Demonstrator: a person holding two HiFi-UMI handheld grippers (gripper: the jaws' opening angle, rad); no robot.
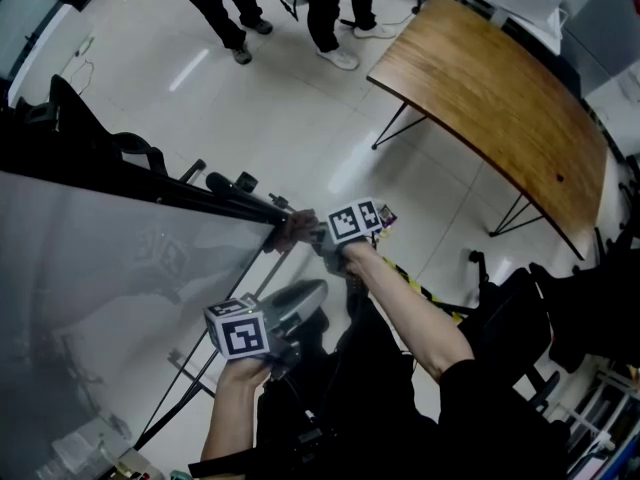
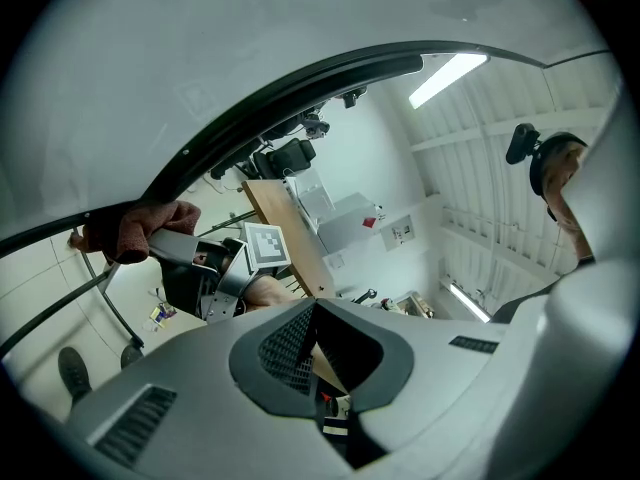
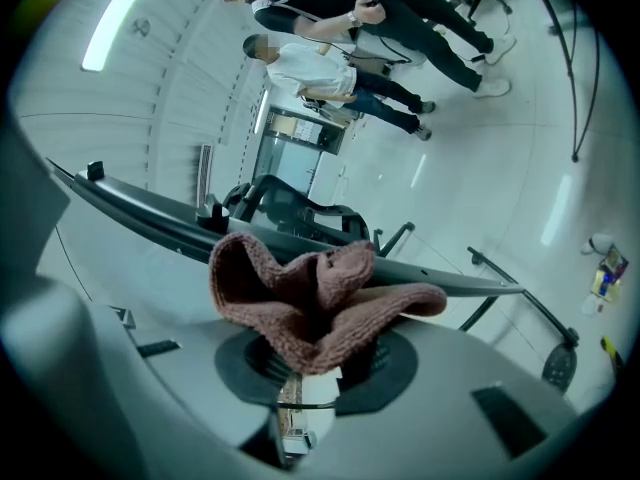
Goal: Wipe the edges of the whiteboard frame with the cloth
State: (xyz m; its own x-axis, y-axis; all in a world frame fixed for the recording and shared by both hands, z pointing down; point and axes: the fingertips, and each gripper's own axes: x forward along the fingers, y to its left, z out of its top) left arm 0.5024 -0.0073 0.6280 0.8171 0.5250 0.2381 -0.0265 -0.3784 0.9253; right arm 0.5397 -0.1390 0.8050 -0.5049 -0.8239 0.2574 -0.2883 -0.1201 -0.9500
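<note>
Noted the right gripper clenched on a bunched reddish-brown terry cloth, folds spilling up and forward past the jaw tips. Saw that cloth pressed against the dark, narrow frame of the whiteboard directly ahead of the right gripper, at or very near the frame's corner. Found only thin black stand legs and pale glossy floor beyond that corner, to the gripper's right. Logged the pale grey board surface lying to the left of both grippers. Recorded the left gripper held below and behind the right one, apart from the frame, jaws closed tip to tip on nothing. Picked out, from the left gripper view, the right gripper and cloth ahead and to the left, touching the frame's rim. Judged the step as wiping under way along what looked the upper edge, at its end. Reckoned the next move to call for turning the corner: rotating the right gripper to keep the cloth wrapped over the rim, then dragging along the adjoining side edge with steady pressure. Flagged a risk of the cloth slipping off the thin rim at the corner. Could not gauge the share of frame left to wipe.
</note>
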